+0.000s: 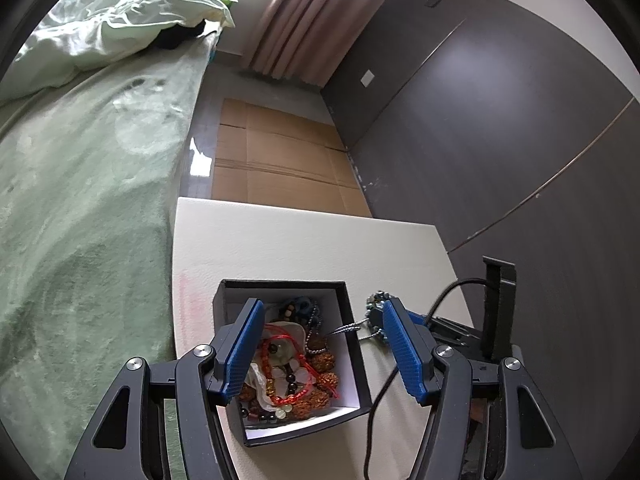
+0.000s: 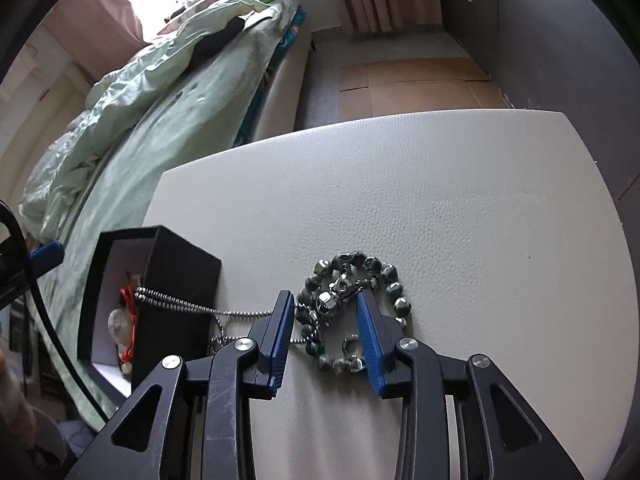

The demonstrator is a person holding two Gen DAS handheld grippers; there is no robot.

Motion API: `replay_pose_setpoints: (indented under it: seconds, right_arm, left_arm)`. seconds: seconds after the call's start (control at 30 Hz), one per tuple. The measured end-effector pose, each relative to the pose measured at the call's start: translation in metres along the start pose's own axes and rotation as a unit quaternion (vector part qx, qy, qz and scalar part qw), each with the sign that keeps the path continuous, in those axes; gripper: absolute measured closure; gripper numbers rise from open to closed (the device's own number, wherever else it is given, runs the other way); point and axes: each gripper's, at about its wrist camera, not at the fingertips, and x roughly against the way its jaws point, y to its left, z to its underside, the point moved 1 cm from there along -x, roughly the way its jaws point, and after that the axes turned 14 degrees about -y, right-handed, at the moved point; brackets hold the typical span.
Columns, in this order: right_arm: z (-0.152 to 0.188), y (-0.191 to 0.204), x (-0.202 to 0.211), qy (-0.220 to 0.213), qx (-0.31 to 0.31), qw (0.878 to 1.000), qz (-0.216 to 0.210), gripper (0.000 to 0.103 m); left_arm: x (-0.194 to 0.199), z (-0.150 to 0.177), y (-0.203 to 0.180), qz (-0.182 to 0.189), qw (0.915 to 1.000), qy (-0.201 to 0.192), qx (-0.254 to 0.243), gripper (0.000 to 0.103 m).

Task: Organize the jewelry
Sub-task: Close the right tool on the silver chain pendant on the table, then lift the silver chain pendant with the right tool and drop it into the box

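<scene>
Both grippers angled down over the table [image 2: 440, 200]

The right gripper [image 2: 326, 312] is parted around the bead bracelet [image 2: 394, 288] (nothing clamped); the left gripper [image 1: 320, 344] is held open above the jewelry box [image 1: 352, 360].

1. Box [image 1: 352, 320]: black outside, white inside
2. Bracelet [image 2: 394, 284]: mottled dark green beads
3. Chain [image 2: 180, 302]: silver
4. Table [image 2: 440, 208]: cream, pebbled
5. Bed [image 1: 80, 208]: pale green
6. Curtain [image 1: 304, 20]: dusty pink

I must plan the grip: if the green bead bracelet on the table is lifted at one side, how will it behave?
The bead bracelet would probably sag, since it is separate beads in a loop. The silver chain lying across it runs into the black box, so it may drag. Faceted beads likely roll little.
</scene>
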Motion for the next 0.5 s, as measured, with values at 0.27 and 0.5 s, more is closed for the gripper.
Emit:
replay_pose_setpoints:
  seconds: [0.27, 0.5]
  right_arm:
    - [-0.004, 0.002, -0.006, 0.003, -0.001, 1.0, -0.02, 0.09]
    - [-0.004, 0.013, 0.01, -0.014, 0.018, 0.999, -0.028, 0.09]
  left_arm:
    - [-0.006, 0.001, -0.006, 0.0, 1.0, 0.007, -0.004, 0.04]
    - [0.0, -0.001, -0.01, -0.002, 1.0, -0.001, -0.007, 0.04]
